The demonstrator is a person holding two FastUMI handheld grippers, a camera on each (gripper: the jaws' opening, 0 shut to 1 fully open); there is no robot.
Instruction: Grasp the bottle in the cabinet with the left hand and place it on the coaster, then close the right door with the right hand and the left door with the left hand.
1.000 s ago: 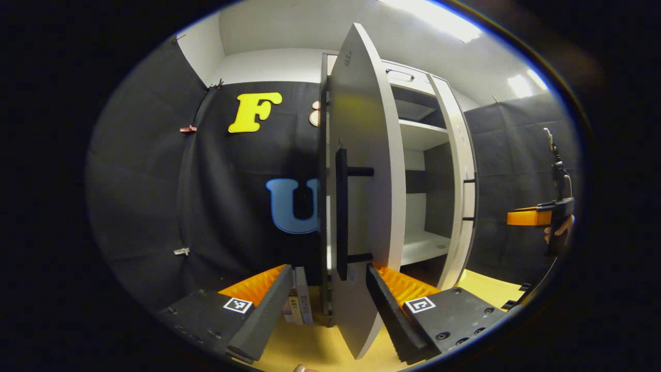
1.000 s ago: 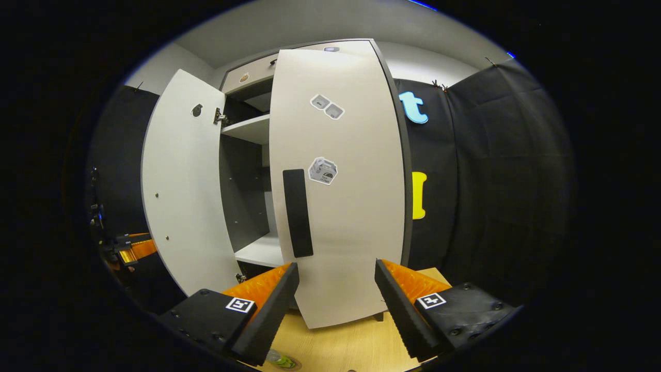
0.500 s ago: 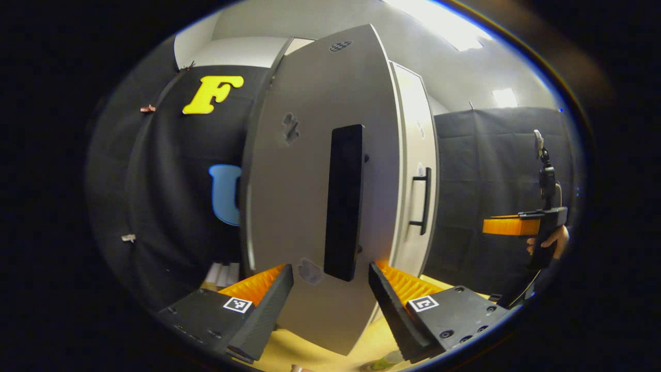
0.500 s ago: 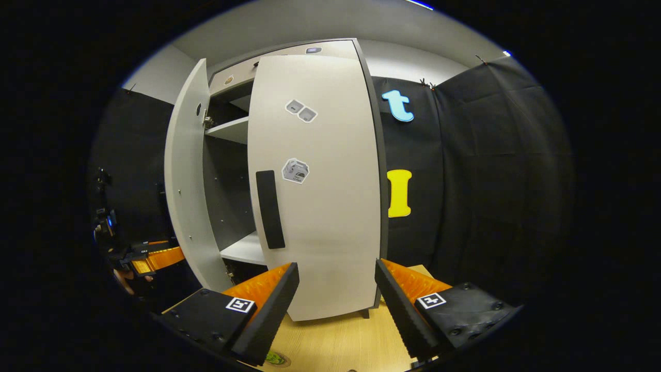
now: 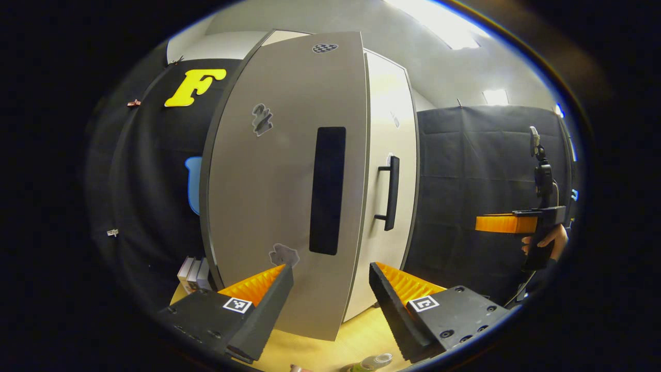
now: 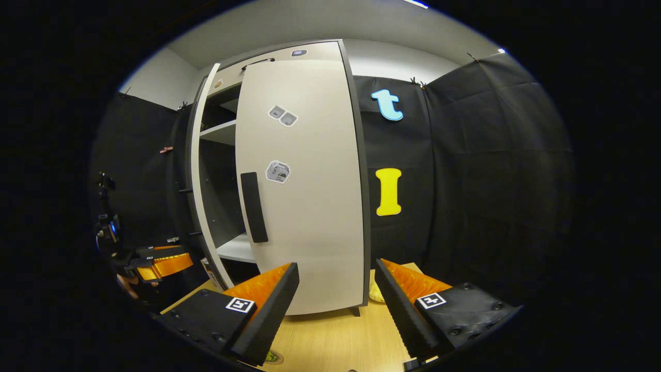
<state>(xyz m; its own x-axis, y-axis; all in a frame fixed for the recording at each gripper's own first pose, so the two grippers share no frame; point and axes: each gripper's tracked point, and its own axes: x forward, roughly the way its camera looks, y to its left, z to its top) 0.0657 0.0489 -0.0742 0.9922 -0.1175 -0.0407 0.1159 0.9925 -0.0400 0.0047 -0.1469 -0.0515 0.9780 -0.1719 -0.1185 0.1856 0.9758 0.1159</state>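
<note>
L gripper [image 5: 330,289] jaws wide open, empty, facing L door [image 5: 281,181], nearly shut w/ R door [image 6: 304,181] closed; rigid hinged panel, light push near handle [image 5: 327,190]; bottle [image 5: 374,361] at bench front edge.

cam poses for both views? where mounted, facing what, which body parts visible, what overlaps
Left gripper view: rides the left gripper, jaws open, facing the left door front with its black handle; the right gripper and a hand show at right; a bottle sits at the bottom edge.
Right gripper view: rides the right gripper, jaws open, facing the closed right door; the left gripper shows at left.
Shared: cabinet, both doors, wooden table.
</note>
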